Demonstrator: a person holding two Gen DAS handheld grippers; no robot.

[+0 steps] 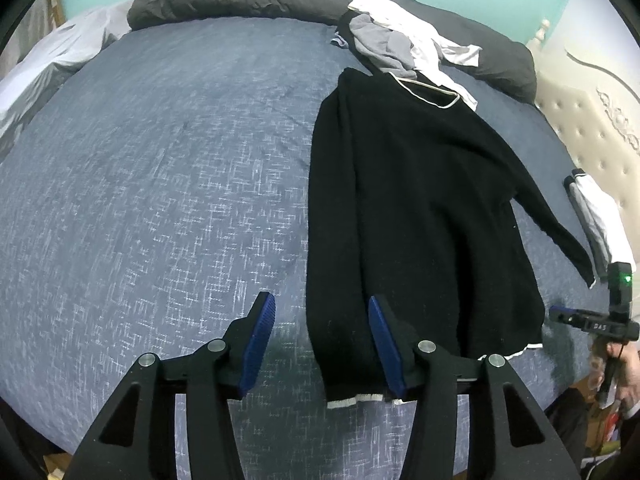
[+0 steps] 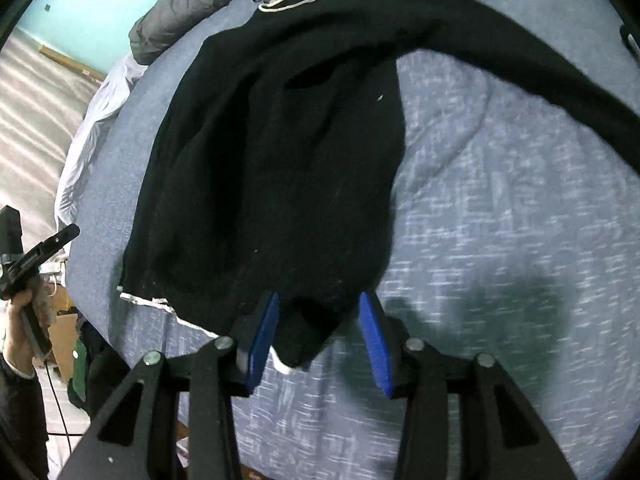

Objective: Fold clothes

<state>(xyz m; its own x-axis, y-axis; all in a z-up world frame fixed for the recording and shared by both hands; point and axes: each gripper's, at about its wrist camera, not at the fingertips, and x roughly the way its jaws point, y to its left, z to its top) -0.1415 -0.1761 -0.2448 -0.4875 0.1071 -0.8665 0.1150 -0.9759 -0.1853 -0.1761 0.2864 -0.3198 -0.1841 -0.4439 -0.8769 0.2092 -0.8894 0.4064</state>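
Black sweater [image 2: 280,160] hem corner btwn open right gripper [image 2: 320,340] pads

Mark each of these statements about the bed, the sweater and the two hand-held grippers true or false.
1. The black sweater lies on a blue bedspread. True.
2. The left hand-held gripper is clamped on the sweater. False: its jaws stand open.
3. The sweater's hem corner sits between the open fingers of the right hand-held gripper. True.
4. The sweater's trim is red. False: it is white.
5. A pile of clothes lies beyond the collar. True.
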